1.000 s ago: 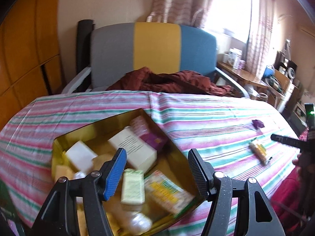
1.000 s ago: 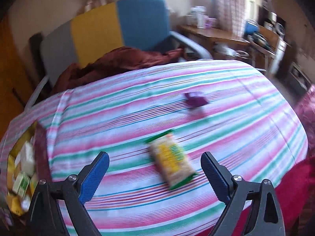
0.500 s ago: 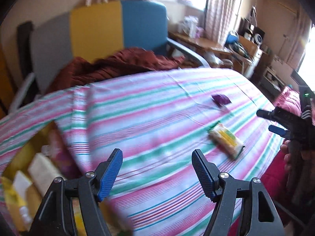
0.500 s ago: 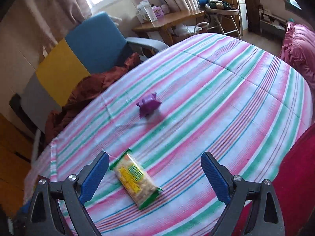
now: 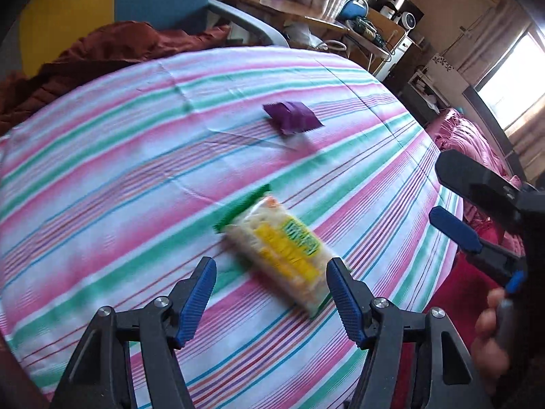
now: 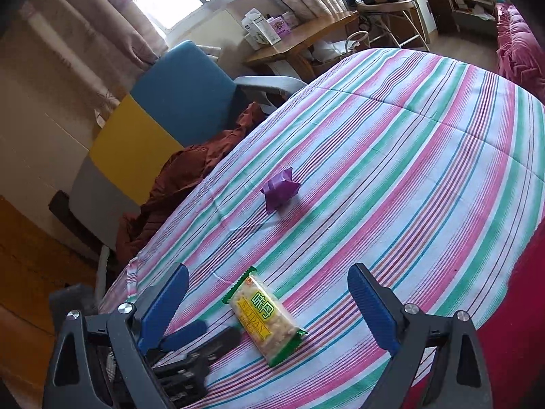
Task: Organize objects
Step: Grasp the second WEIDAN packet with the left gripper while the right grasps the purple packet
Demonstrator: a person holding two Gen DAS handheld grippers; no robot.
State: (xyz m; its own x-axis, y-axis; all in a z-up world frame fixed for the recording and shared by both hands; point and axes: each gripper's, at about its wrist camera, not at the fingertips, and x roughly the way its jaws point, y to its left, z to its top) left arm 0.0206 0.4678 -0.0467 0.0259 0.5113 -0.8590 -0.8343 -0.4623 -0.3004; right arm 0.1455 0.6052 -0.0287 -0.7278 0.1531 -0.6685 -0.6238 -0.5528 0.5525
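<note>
Two items still loose on the striped counter (image 6: 425, 143): a yellow-green snack pack (image 5: 279, 255) near the front edge, and a small purple packet (image 5: 292, 117) farther in, toward the middle, well apart from it. Left claw (image 5: 270, 298) hangs over the snack pack w/ jaws straddling it and closing, pads not yet on the wrapper, so nothing gripped. Right claw (image 6: 269, 310) is spread wide, empty, also aimed at the snack pack from the front edge; the left claw's fingers show low left in its view. No container in sight in either view. Judging by that, at least 2 pickups left: snack pack likely first, purple packet after. Chair w/ red cloth sits behind the far edge.
</note>
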